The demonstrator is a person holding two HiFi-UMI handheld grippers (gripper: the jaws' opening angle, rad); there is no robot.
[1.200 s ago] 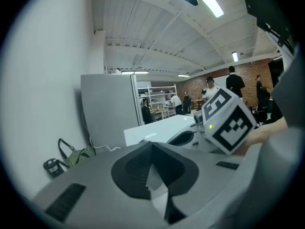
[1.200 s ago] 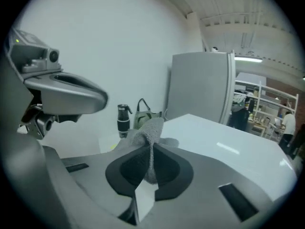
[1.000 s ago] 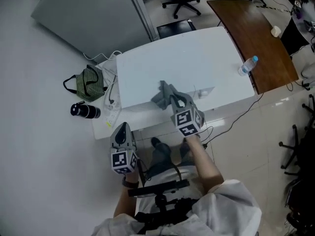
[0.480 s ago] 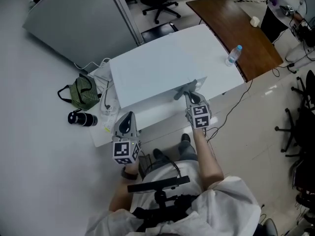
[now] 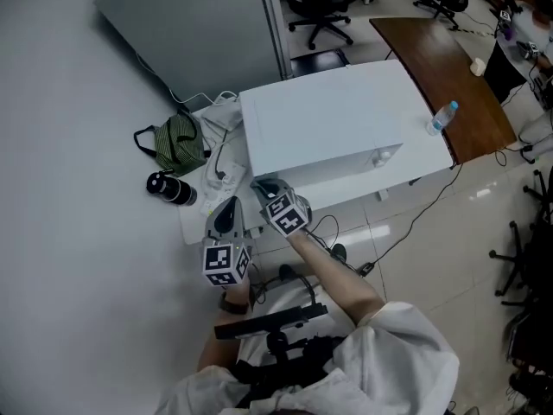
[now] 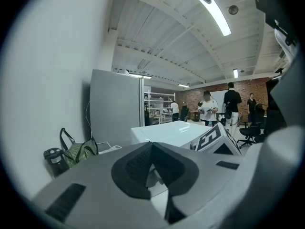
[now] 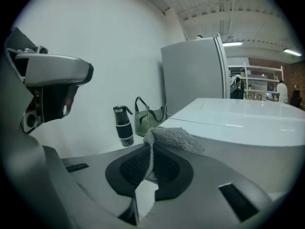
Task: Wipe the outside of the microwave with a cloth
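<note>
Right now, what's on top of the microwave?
The microwave top looks bare white. The cloth, shut in the right gripper, sits at its front left corner and hides that spot. The bottle by the right edge seems on the brown desk.

No words, brands or numbers could be read anywhere. The left marker cube (image 5: 223, 264) and the right marker cube (image 5: 286, 214) bore only black-and-white square patterns, not letters or digits.

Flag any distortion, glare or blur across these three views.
Head view: evenly lit, sharp, mild wide-angle bend; faint sheen on the microwave top. Left gripper view: heavy fisheye, black corners, ceiling strip light blown out. Right gripper view: same fisheye; cloth sharp, streak reflections on the microwave.
</note>
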